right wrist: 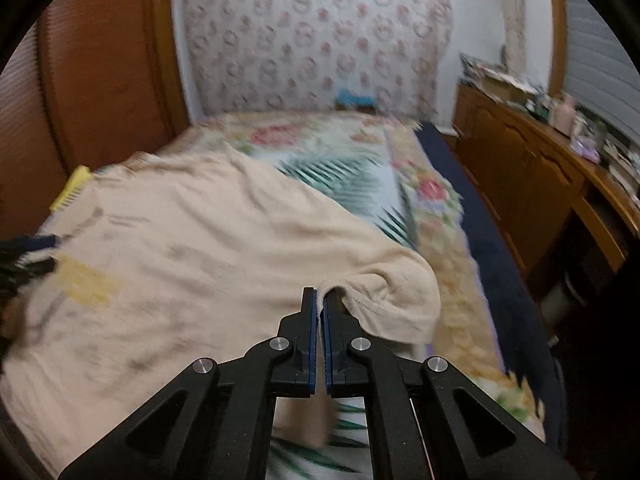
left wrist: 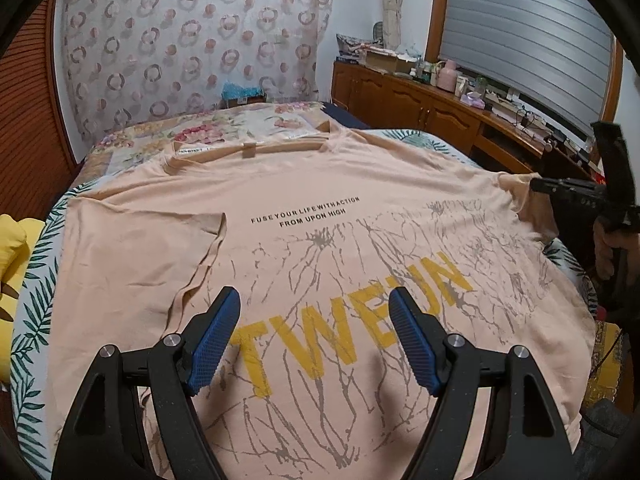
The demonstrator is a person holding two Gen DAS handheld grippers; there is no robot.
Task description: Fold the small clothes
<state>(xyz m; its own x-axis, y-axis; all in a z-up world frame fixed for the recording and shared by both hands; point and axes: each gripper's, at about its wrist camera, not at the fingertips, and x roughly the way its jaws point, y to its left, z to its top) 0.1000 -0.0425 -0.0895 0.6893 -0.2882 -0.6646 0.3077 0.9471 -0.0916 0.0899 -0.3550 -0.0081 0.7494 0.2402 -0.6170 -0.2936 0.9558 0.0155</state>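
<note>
A peach T-shirt [left wrist: 304, 208] with yellow letters and grey crack print lies spread on the bed, its left sleeve folded in over the body. My left gripper [left wrist: 314, 308] is open and empty, hovering over the shirt's lower front. My right gripper [right wrist: 320, 300] is shut on the shirt's right sleeve [right wrist: 384, 300], lifting it a little off the bed. In the left wrist view the right gripper [left wrist: 536, 186] shows at the shirt's right edge. The right wrist view is motion-blurred; the shirt [right wrist: 180, 260] fills its left half.
The bed [right wrist: 352, 184] has a leaf and flower print cover. A wooden cabinet [left wrist: 420, 108] with clutter on top runs along the right. A yellow cushion [left wrist: 14, 248] lies at the bed's left edge. A patterned curtain [left wrist: 192, 40] hangs behind.
</note>
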